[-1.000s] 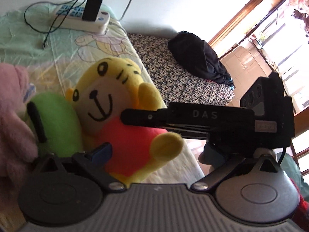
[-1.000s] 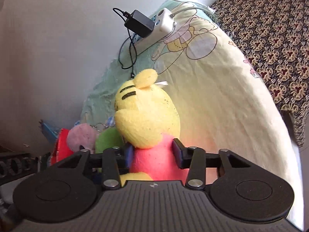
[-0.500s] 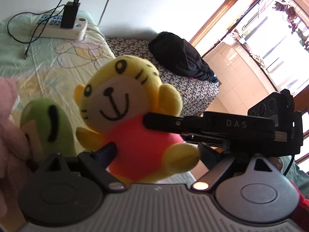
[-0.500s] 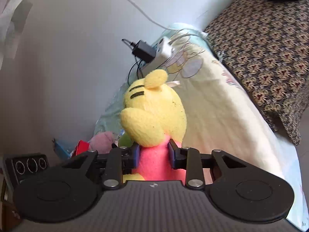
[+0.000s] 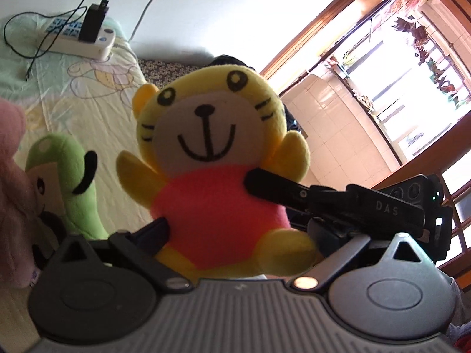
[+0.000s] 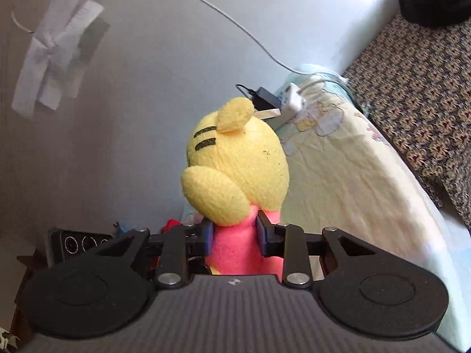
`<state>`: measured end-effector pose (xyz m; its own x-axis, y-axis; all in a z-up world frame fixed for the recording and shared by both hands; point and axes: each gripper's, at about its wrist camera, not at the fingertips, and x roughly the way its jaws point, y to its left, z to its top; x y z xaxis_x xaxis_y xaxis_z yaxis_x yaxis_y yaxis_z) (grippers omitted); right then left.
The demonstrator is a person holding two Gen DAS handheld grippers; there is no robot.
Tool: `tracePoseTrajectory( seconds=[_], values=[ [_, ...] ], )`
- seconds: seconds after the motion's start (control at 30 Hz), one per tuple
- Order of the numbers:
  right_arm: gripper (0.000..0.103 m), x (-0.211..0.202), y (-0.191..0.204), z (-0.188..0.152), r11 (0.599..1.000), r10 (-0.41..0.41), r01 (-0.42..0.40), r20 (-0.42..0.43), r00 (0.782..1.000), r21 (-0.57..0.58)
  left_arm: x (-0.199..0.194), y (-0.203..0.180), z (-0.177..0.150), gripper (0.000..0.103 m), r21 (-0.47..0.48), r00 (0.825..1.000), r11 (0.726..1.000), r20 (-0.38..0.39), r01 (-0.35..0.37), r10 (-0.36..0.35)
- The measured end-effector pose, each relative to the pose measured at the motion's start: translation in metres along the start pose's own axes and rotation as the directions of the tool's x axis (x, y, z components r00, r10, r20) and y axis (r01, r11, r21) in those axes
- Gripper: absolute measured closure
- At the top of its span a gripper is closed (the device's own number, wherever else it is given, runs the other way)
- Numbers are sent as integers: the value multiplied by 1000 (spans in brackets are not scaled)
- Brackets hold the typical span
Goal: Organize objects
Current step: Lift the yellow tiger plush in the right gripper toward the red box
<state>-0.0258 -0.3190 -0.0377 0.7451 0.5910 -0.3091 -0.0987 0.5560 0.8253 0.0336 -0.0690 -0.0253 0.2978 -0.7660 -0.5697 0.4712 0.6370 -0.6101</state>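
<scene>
Your right tool (image 6: 234,234) clamps the soft, light tiger plush (image 6: 238,161) at its compressible red torso; your left tool (image 5: 235,229) appears spread apart around it.

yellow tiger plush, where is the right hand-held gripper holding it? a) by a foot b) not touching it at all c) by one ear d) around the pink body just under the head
d: in the right wrist view the right hand-held gripper has its two fingers pressed against either side of the yellow tiger plush at its pink body, just below the head, with ears and feet free of them.
</scene>
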Motion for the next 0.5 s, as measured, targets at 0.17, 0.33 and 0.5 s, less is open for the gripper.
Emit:
tracePoseTrajectory(
  seconds=[0.17, 0.33, 0.5],
  values=[
    [72, 7, 36, -7, 992, 100, -100, -6, 995, -72, -41, -21, -4, 5, 80, 992, 994, 113, -68, 59],
    [72, 36, 79, -20, 974, 190, -195, -61, 980, -110, -98, -18, -12, 4, 106, 958, 979, 247, -174, 144],
    [72, 83, 118, -45, 960, 242, -257, -133, 961, -110, -161, 9, -23, 4, 52, 917, 966, 332, -252, 221]
  ],
)
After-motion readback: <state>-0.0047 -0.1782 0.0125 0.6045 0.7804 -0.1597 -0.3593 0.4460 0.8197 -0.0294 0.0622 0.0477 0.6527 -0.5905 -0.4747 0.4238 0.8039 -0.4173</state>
